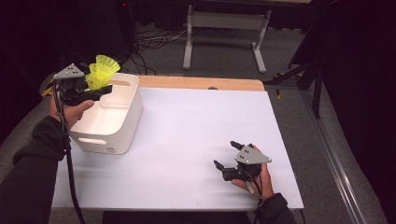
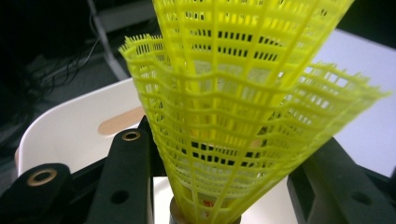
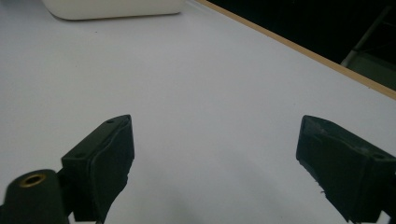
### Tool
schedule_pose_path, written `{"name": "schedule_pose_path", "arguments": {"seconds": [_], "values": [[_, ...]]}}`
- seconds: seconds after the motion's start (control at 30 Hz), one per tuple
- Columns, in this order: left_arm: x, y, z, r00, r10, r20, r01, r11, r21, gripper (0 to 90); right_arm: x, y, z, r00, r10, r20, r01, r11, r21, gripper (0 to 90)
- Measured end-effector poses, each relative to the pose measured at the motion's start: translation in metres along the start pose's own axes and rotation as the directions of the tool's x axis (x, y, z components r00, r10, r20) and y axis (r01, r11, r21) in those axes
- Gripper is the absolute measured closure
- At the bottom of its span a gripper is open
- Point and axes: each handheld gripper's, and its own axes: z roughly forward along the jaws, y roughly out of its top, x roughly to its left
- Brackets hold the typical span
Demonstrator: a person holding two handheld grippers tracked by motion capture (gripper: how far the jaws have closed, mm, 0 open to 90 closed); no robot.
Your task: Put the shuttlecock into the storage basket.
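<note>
While the left gripper (image 1: 91, 91) held two nested yellow shuttlecocks (image 1: 100, 71) over the white bin (image 1: 122, 122) at the far left, release belonged lower, over its middle; close up, the jaws pinched the shuttlecocks (image 2: 243, 116) near their base; right gripper (image 3: 215, 154) idle, jaws wide apart above the tabletop (image 3: 187, 84)

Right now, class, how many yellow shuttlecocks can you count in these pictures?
2. Both yellow shuttlecocks are nested together in the left gripper, held over the white bin at the table's left. More may lie hidden behind the bin's walls.
</note>
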Motion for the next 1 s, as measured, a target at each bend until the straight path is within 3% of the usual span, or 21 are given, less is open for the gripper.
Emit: {"name": "schedule_pose_path", "arguments": {"seconds": [0.07,0.23,0.37,0.4,0.5,0.6,0.63,0.73,0.9,1.0], "values": [[0.003,0.000,0.006,0.9998,0.009,-0.017,-0.009,0.9995,0.029,56.7,0.000,0.000,0.001,1.0000,0.004,-0.006,-0.004,1.000,0.003,12.1],[0.012,-0.002,0.018,0.9997,-0.014,-0.018,0.016,0.9969,0.077,57.2,0.002,0.000,0.004,0.9996,0.006,-0.028,-0.006,1.000,0.006,12.1],[0.016,-0.001,0.034,0.9993,-0.017,-0.033,0.021,0.9881,0.153,57.3,0.002,0.001,0.005,0.9993,0.002,-0.039,-0.001,1.000,0.007,12.1],[0.016,-0.001,0.034,0.9993,-0.017,-0.033,0.021,0.9881,0.153,57.3,0.002,0.001,0.005,0.9993,0.002,-0.039,-0.001,1.000,0.007,12.1],[0.014,-0.002,0.047,0.9988,0.010,-0.048,0.001,0.9735,0.229,57.7,0.001,0.001,0.006,0.9990,0.004,-0.044,-0.003,1.000,0.008,12.1],[0.015,-0.002,0.049,0.9986,0.012,-0.052,0.001,0.9700,0.243,58.0,0.000,0.001,0.006,0.9988,0.008,-0.048,-0.008,1.000,0.006,12.1],[0.016,-0.002,0.051,0.9987,0.007,-0.051,0.006,0.9647,0.263,58.0,0.000,0.001,0.007,0.9983,0.012,-0.057,-0.012,1.000,0.008,12.4],[0.018,-0.004,0.054,0.9984,-0.007,-0.056,0.022,0.9628,0.269,58.2,0.001,0.002,0.007,0.9976,0.021,-0.066,-0.020,1.000,0.012,12.7],[0.018,-0.007,0.061,0.9990,-0.009,-0.044,0.023,0.9454,0.325,58.1,0.002,0.007,0.008,0.9943,0.039,-0.100,-0.039,0.999,0.002,12.8],[0.019,-0.008,0.062,0.9989,-0.022,-0.042,0.035,0.9425,0.332,58.1,0.001,0.007,0.008,0.9940,0.041,-0.102,-0.041,0.999,0.003,12.8]]}}
